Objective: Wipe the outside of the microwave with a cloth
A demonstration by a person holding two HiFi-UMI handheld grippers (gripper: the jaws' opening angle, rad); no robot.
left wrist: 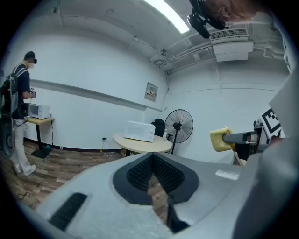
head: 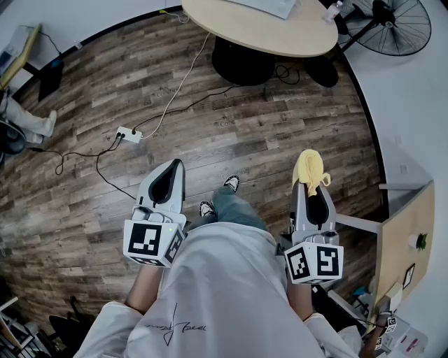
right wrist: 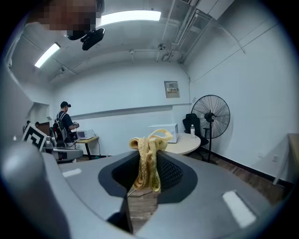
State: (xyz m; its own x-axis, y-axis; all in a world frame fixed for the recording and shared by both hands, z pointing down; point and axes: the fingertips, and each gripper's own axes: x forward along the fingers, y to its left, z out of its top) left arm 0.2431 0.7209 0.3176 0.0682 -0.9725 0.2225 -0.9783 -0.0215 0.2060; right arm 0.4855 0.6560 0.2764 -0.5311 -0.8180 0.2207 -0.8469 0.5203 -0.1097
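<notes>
While the right hand-held gripper (head: 309,184) clamps a yellow cloth (right wrist: 148,163) between its jaws, the left hand-held gripper (left wrist: 152,158) is closed on nothing. The microwave (left wrist: 138,131) sits on the round counter (left wrist: 156,145) at 12 o'clock, well apart from both.

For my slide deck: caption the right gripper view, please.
Right gripper shut on a yellow cloth, microwave on the round table ahead.

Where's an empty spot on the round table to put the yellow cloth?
For the cloth, the table's near side is bare, in front of the microwave and left of the bottle. It is crowded only where those two stand. The floor to the table's left has a power strip.
</notes>
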